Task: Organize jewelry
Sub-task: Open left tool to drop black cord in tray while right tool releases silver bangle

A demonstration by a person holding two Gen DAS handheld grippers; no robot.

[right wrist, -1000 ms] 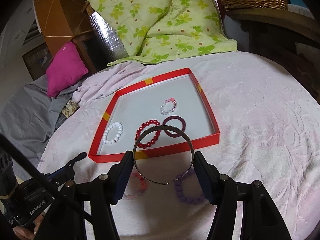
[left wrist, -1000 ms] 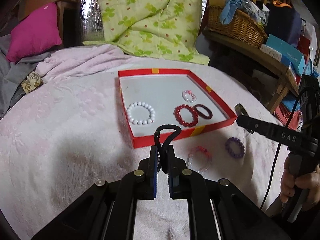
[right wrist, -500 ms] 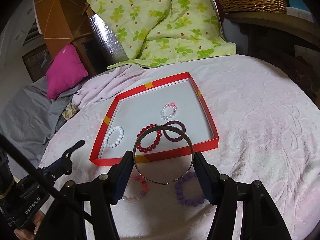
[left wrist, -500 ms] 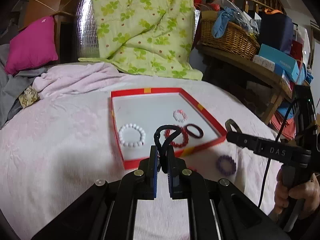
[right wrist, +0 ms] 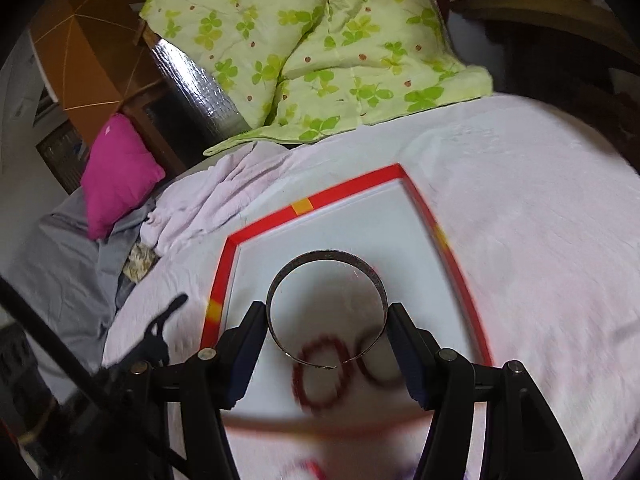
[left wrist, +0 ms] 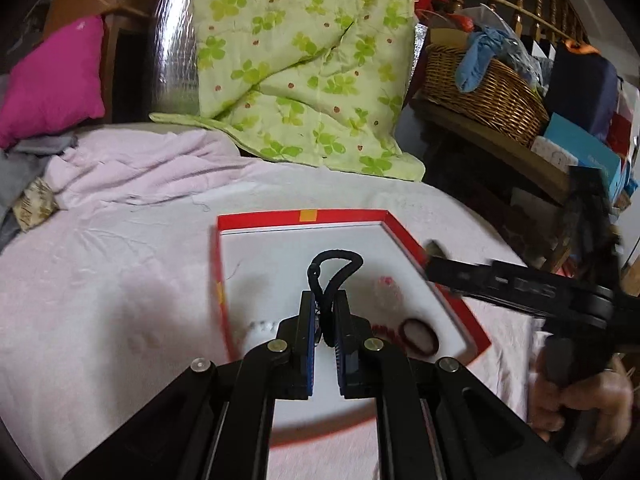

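Note:
A red-rimmed tray (left wrist: 256, 221) with a white floor lies on the pink bedspread; it also shows in the right wrist view (right wrist: 344, 192). My left gripper (left wrist: 325, 300) is shut on a black hair tie (left wrist: 335, 268) and holds it above the tray. My right gripper (right wrist: 326, 316) is shut on a silver bangle (right wrist: 326, 260), also above the tray. In the tray lie a red bead bracelet (right wrist: 320, 376), a dark maroon ring (left wrist: 418, 336), a small pink bracelet (left wrist: 386, 284) and a white bead bracelet (left wrist: 260, 326), partly hidden by the fingers.
A green floral quilt (left wrist: 296, 60) and a magenta pillow (left wrist: 52, 76) lie behind the tray. A wicker basket (left wrist: 484, 96) stands on a shelf at the right. The right gripper's body (left wrist: 520, 288) crosses the tray's right edge in the left wrist view.
Both grippers have moved forward over the tray with their items still held. The tray now fills the lower middle of both views, and the bracelets lying in front of it have dropped out of sight.

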